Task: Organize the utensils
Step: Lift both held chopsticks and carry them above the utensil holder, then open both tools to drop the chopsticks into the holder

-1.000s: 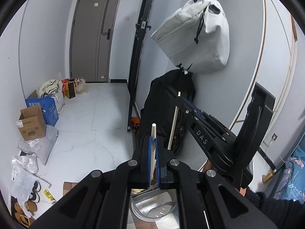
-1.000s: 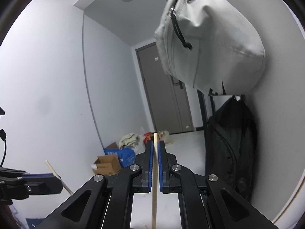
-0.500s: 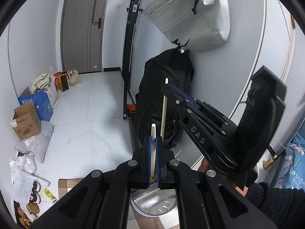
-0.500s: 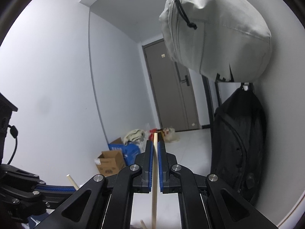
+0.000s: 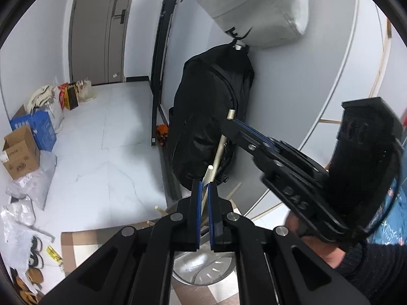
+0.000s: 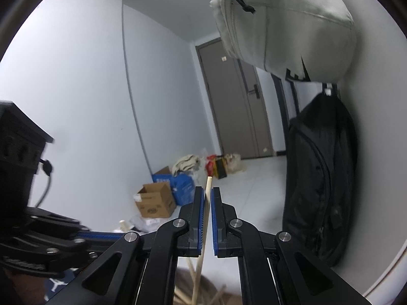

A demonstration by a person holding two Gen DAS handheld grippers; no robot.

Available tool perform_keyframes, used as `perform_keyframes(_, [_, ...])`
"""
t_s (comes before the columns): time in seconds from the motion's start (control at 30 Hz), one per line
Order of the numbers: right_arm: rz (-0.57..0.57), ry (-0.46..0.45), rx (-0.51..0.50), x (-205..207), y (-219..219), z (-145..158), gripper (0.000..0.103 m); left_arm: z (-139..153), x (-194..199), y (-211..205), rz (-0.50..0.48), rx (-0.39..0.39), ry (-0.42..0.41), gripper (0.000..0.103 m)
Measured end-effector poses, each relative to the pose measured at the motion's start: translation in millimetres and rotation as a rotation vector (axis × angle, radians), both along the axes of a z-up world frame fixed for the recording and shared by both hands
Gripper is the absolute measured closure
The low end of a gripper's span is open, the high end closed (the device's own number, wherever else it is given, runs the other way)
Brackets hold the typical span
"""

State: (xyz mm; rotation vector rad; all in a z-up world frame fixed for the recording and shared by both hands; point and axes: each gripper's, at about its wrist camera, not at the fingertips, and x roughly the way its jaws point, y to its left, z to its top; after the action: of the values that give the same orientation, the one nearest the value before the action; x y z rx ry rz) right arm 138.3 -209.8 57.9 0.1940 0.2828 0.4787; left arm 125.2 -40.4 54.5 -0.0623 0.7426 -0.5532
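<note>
My left gripper [image 5: 203,185] is shut on a pale wooden chopstick [image 5: 209,175] whose tip pokes up past the blue pads. Right below it sits a round metal holder [image 5: 203,272], with further chopsticks [image 5: 235,190] leaning out of it. In the left wrist view my right gripper [image 5: 229,124] reaches in from the right, shut on a second chopstick [image 5: 220,150]. The right wrist view shows that gripper [image 6: 208,193] clamped on its chopstick [image 6: 207,198], which runs down out of frame. My left gripper [image 6: 122,233] shows at the lower left there.
A black backpack [image 5: 211,117] and a grey bag [image 5: 254,7] hang on the wall just behind the holder. A black pole [image 5: 160,63] stands beside them. Cardboard boxes [image 5: 20,152], bags and shoes line the floor at left. A person's hand [image 5: 328,251] holds the right gripper.
Both grippers have sunk and tipped downward, each keeping its chopstick. The bags have slid up in both views, and the metal holder shows larger under the left gripper.
</note>
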Motion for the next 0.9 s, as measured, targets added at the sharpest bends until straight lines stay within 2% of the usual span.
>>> perform_keyframes(0.17, [0.024,0.047,0.013,-7,-6,-1,0.098,-16,4,0,0.01,-0.026,0.046,0.103])
perform_keyframes(0.5, [0.075,0.1,-0.03,-16,-3,-7,0.098,-21,5,-10,-0.025,0.009,0.063,0.103])
perform_keyframes(0.7, [0.117,0.226,0.005,-9,-12,-17,0.095,-26,4,-14,-0.073,0.024,0.063,0.103])
perform_keyframes(0.77, [0.104,0.252,0.016,-13,-16,-20,0.091,-27,3,-15,-0.101,0.011,0.087,0.103])
perform_keyframes(0.83, [0.088,0.257,0.052,-22,-24,-19,0.067,-26,1,-15,-0.098,0.023,0.092,0.102])
perform_keyframes(0.9, [0.07,0.246,0.082,-33,-33,-17,0.064,-23,-5,-14,-0.093,0.031,0.094,0.102])
